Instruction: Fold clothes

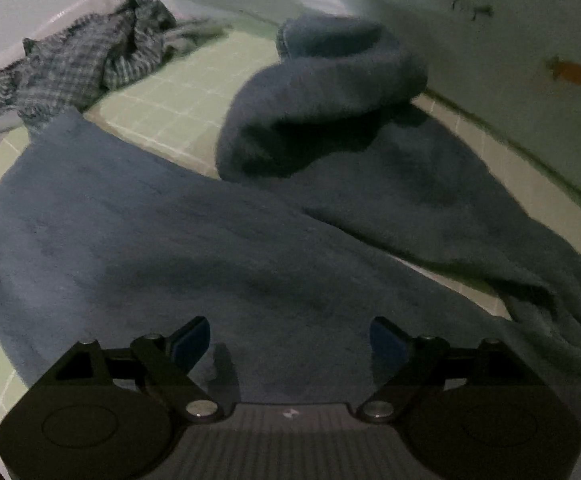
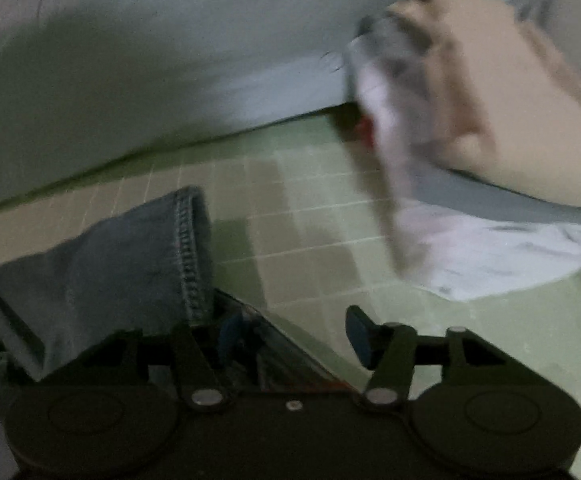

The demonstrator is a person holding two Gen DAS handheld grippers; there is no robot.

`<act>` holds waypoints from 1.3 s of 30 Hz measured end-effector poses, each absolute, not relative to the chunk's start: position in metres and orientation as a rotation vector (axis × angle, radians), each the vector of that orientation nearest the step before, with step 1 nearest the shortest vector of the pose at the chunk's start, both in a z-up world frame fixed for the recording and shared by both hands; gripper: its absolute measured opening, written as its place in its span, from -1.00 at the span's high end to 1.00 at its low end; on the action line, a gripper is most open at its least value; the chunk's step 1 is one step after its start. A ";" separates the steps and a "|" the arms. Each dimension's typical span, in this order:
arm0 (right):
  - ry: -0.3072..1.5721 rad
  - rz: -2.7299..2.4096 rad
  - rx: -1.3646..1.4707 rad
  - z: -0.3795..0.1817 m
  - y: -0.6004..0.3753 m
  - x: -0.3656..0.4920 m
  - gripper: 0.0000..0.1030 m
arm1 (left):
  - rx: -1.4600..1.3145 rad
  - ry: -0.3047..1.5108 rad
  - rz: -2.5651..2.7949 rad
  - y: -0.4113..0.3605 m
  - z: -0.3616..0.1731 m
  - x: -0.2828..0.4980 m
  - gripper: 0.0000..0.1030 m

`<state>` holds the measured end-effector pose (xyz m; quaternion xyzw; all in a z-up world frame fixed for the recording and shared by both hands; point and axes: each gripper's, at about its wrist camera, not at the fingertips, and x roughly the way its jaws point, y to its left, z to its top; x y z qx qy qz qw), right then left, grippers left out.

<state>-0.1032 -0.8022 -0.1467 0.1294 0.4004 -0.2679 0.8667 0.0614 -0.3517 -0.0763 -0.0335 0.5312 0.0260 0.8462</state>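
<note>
Blue jeans lie spread over the green grid mat in the left wrist view. One leg is bunched and curled up at the far middle. My left gripper hovers over the flat denim, open, with nothing between its blue pads. In the right wrist view a jeans leg with a stitched hem lies on the mat at the left. Its end reaches the left finger of my right gripper. That gripper is open, and no cloth sits between its pads.
A crumpled checked shirt lies at the far left of the mat. A blurred pile of beige, grey and white garments sits at the right. A pale wall borders the mat's far edge. Bare mat shows ahead of the right gripper.
</note>
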 end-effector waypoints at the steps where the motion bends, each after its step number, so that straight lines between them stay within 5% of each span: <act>1: 0.846 -0.534 0.270 -0.149 -0.802 -0.096 -0.05 | -0.061 1.132 0.052 -0.354 -0.080 0.064 -0.70; 10: 0.916 -0.362 0.305 -0.162 -0.824 -0.080 -0.02 | 0.008 1.181 0.035 -0.372 -0.094 0.066 -0.77; 12: 0.917 -0.311 0.336 -0.164 -0.830 -0.080 0.14 | 0.009 1.180 0.031 -0.375 -0.094 0.066 -0.79; 14: 0.917 -0.279 0.329 -0.161 -0.830 -0.077 0.78 | 0.005 1.182 0.035 -0.376 -0.095 0.067 -0.81; 24: 0.658 -0.718 0.207 -0.098 -0.854 -0.113 0.79 | 0.003 1.160 0.031 -0.373 -0.098 0.064 -0.86; 27: 0.737 -0.738 0.183 -0.112 -0.863 -0.113 0.53 | 0.006 1.159 0.029 -0.373 -0.099 0.065 -0.91; 29: 0.723 -0.749 0.215 -0.111 -0.860 -0.124 -0.13 | 0.005 1.163 0.028 -0.372 -0.099 0.066 -0.91; 39: 0.706 -0.956 0.584 -0.134 -0.841 -0.215 -0.53 | 0.003 1.159 0.035 -0.373 -0.100 0.064 -0.94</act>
